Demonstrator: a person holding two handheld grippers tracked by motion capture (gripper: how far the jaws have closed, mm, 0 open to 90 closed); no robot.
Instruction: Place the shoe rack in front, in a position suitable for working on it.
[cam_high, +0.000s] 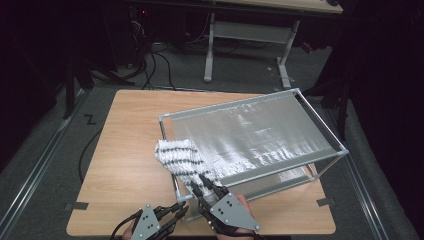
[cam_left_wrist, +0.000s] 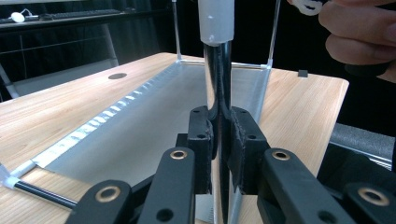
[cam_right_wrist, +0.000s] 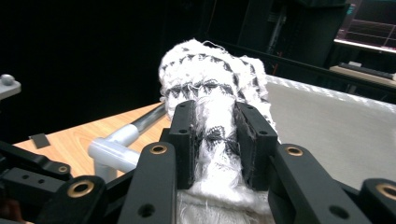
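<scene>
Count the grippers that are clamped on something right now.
2. The left gripper is shut on the rack's upright corner post. The right gripper pinches the black-and-white cloth draped over the rack's near corner.

The left gripper (cam_left_wrist: 222, 140) has its two black jaws pressed tight on a dark upright pole (cam_left_wrist: 218, 79) of the rack, which rises toward 12 o'clock into a white plastic sleeve (cam_left_wrist: 215, 21). Behind the pole, the rack's silver sheet (cam_left_wrist: 140, 126) stretches away over the wooden table (cam_left_wrist: 56, 112). At 2 o'clock a hand (cam_left_wrist: 359, 32) comes in from the upper corner. A thin dark rod (cam_left_wrist: 44, 193) lies at 8 o'clock.
</scene>
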